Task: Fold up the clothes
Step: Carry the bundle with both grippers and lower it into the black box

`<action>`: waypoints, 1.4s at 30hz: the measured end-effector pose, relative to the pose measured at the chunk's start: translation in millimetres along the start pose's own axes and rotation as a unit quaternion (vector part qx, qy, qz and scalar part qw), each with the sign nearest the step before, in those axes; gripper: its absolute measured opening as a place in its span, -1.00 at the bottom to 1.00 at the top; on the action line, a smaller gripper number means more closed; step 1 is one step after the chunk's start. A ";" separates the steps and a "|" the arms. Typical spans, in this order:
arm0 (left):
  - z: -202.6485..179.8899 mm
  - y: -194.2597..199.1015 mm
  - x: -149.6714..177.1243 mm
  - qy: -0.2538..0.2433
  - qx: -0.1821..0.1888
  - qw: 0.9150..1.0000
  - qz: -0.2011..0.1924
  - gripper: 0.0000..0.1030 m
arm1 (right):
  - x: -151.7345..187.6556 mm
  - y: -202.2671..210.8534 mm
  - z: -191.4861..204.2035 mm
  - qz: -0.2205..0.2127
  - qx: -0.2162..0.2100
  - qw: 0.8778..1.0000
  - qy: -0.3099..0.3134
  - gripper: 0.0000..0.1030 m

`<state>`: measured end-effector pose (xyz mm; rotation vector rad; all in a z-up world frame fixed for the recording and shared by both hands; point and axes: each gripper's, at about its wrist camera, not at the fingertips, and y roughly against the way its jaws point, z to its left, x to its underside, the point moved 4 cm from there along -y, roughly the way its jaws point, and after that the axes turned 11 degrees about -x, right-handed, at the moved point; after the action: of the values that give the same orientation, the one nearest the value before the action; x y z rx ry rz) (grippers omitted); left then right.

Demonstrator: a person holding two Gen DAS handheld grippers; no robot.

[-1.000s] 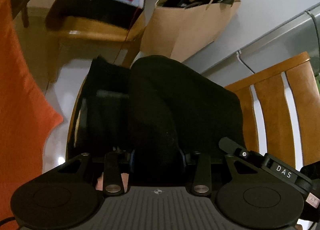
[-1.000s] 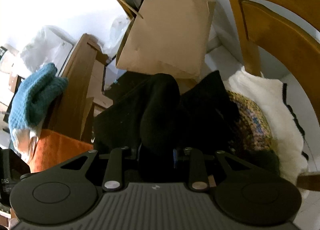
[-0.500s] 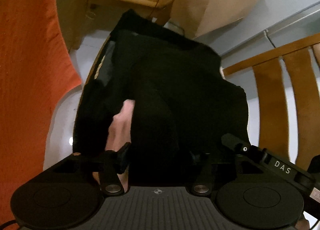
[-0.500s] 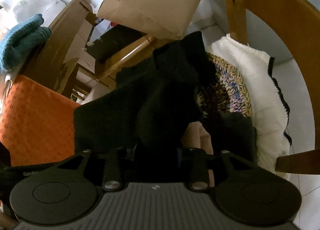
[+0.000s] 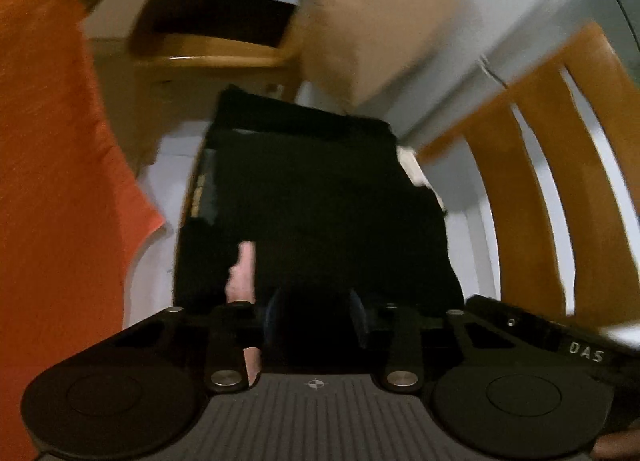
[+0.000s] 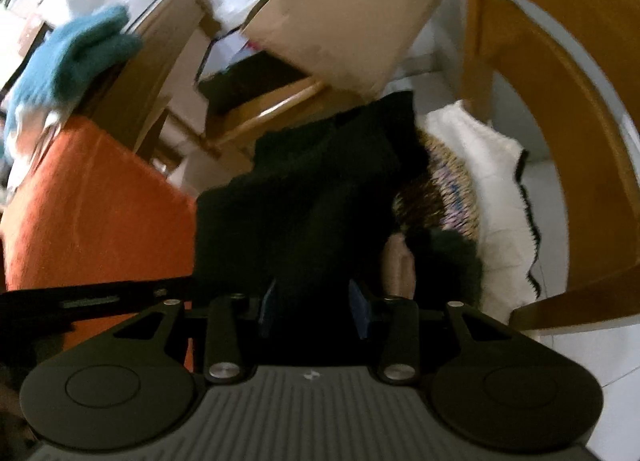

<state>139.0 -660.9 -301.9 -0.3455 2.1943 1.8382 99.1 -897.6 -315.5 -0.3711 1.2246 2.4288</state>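
A black garment (image 5: 320,189) lies spread out flat ahead of my left gripper (image 5: 315,313), whose blue pads are shut on a bunch of its near edge. In the right wrist view the same black garment (image 6: 304,201) runs away from my right gripper (image 6: 314,307), which is also shut on a fold of it. A person's finger (image 5: 242,273) shows beside the left fingers, and another fingertip (image 6: 396,261) beside the right ones. Both views are blurred by motion. The fabric hides the fingertips.
An orange cloth (image 5: 52,141) hangs on the left. A brown paper bag (image 5: 368,33) stands behind the garment, with a wooden chair back (image 5: 560,165) on the right. A white knit (image 6: 496,189) and a multicoloured crochet piece (image 6: 448,177) lie under the garment's right side. Teal knitwear (image 6: 68,57) sits far left.
The garment, bunched and raised a second ago, now lies lower and flatter. Both grippers kept their hold and moved with it. Fingers have appeared beside each gripper.
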 end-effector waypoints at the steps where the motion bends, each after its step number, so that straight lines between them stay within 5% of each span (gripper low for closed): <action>1: -2.2 -5.0 1.3 -0.006 -0.003 1.000 0.002 -0.31 | 3.4 -4.8 2.9 0.008 0.001 1.000 0.006 -0.17; 8: -0.3 -45.1 12.8 -0.030 -0.030 0.999 0.020 -0.41 | 31.7 -53.0 -1.6 0.061 0.034 0.996 0.055 -0.30; 13: 2.6 -60.0 24.2 -0.033 -0.039 0.998 0.041 -0.41 | 21.9 -51.0 4.6 0.058 0.033 0.995 0.070 -0.33; 22: -0.4 -20.2 -16.6 0.013 -0.024 0.999 -0.025 -0.32 | 4.3 -47.6 15.9 0.052 0.029 0.994 0.096 -0.24; 32: 0.0 -84.3 -15.6 -0.039 -0.051 0.998 0.001 -0.33 | 1.9 -102.8 -3.2 0.083 0.048 0.988 0.120 -0.24; 38: 9.7 -57.7 -18.7 -0.006 -0.021 1.000 0.013 -0.28 | -2.1 -74.1 9.8 0.072 0.035 0.992 0.095 -0.24; 42: 13.8 -13.0 -17.4 0.007 -0.001 1.000 0.006 0.01 | -2.1 -40.5 29.7 0.058 0.037 0.994 0.080 -0.23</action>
<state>160.4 -649.4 -310.3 -0.3490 2.2089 1.8493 117.8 -852.2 -325.9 -0.4946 1.4367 2.4823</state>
